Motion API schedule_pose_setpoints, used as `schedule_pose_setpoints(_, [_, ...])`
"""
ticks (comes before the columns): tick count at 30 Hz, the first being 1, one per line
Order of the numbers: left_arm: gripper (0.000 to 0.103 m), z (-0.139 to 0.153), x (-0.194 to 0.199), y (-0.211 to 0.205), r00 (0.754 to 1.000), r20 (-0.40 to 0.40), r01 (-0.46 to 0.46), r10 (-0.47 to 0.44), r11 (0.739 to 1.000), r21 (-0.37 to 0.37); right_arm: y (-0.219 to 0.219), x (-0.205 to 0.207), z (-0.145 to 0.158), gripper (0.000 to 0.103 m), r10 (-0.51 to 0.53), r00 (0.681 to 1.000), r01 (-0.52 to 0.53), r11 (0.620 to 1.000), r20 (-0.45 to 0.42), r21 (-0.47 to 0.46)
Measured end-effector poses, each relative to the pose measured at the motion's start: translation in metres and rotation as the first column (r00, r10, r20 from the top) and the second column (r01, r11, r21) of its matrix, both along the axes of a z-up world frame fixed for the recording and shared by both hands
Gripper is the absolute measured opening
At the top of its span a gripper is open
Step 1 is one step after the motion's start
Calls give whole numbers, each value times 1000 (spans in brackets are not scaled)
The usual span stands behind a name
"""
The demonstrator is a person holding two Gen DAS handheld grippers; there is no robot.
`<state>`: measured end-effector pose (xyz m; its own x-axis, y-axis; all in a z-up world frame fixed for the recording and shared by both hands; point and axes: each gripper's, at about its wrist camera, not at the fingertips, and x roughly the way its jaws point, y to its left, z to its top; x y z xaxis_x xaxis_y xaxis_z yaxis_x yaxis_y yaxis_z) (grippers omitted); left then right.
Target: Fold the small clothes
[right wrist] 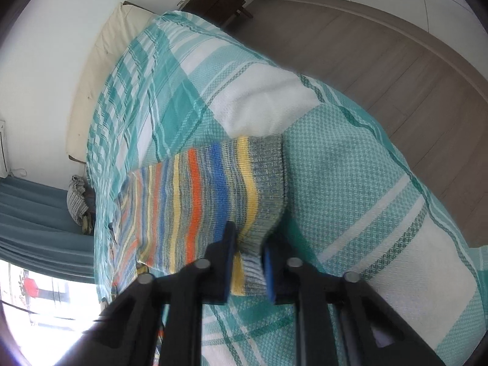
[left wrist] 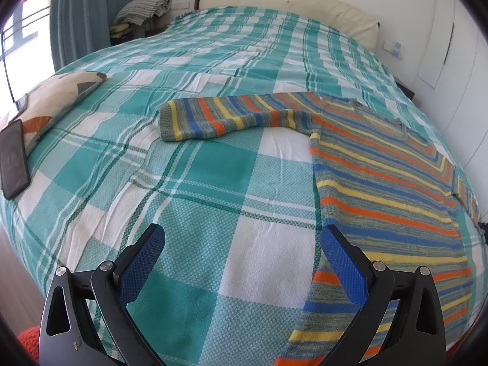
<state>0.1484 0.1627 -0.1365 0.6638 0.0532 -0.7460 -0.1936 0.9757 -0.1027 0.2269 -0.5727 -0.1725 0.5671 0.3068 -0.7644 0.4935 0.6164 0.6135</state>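
Right claw (right wrist: 248,244) clamped on striped sweater (left wrist: 381,177) sleeve cuff (right wrist: 268,183); left claw (left wrist: 241,253) wide open, empty, above bed (left wrist: 213,158). Sweater lies flat there. We figure thin pinch could slip mid-fold, or drag body crooked. Only left view shows whole sweater; only right shows grip.

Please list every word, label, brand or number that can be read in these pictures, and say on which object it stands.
None can be read.
Phone case: faint embossed mark, too dim to read.
Wall plates: blue marks only, too small.
Red sign outside the window: blurred.
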Motion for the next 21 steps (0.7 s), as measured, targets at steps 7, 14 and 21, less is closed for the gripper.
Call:
schedule_pose_setpoints(7, [102, -7, -3, 17, 1000, 4, -19, 19, 999, -28, 101, 42, 127, 3, 226, 942, -178, 963, 247, -200])
schedule_pose_setpoints(14, [102, -8, -2, 31, 999, 13, -51, 52, 996, -66, 320, 145, 160, 34, 652, 710, -622, 758, 265, -198])
schedule_pose_setpoints(21, [102, -13, 1, 40, 997, -7, -71, 71, 993, -97, 341, 162, 105, 66, 654, 739, -642, 756, 162, -124])
